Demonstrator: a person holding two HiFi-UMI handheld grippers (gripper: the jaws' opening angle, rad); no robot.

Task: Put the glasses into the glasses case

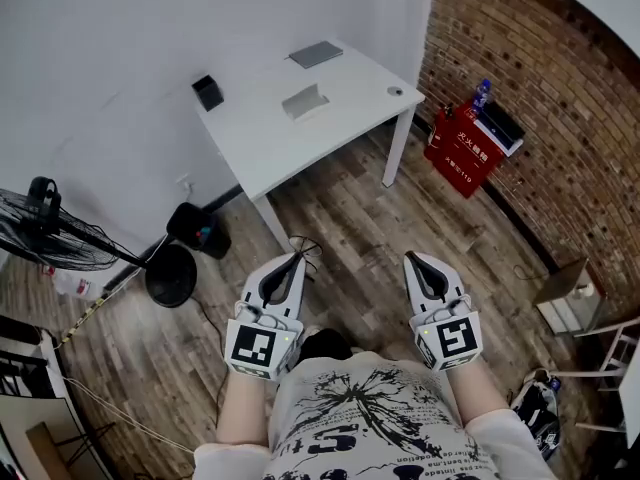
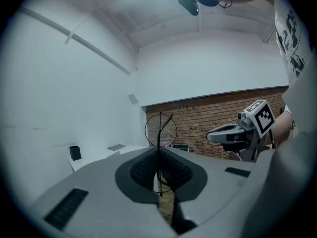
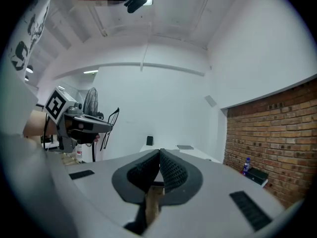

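Thin wire-framed glasses [image 1: 305, 248] stick out of the tip of my left gripper [image 1: 297, 257], which is shut on them. In the left gripper view a round lens [image 2: 160, 130] rises above the closed jaws, with a temple running down between them. My right gripper [image 1: 413, 259] is shut with nothing in it. Both are held over the wooden floor, well short of the white table [image 1: 262, 148]. A grey open case-like object [image 1: 305, 101] lies on the table's middle. The right gripper view shows the left gripper [image 3: 75, 121] with the glasses [image 3: 113, 119].
On the table are also a black box [image 1: 207, 92], a flat grey slab [image 1: 316, 54] and a small round item [image 1: 396, 92]. A standing fan [image 1: 55, 234] and a black bin [image 1: 198, 230] are at left. A red box [image 1: 462, 151] stands by the brick wall.
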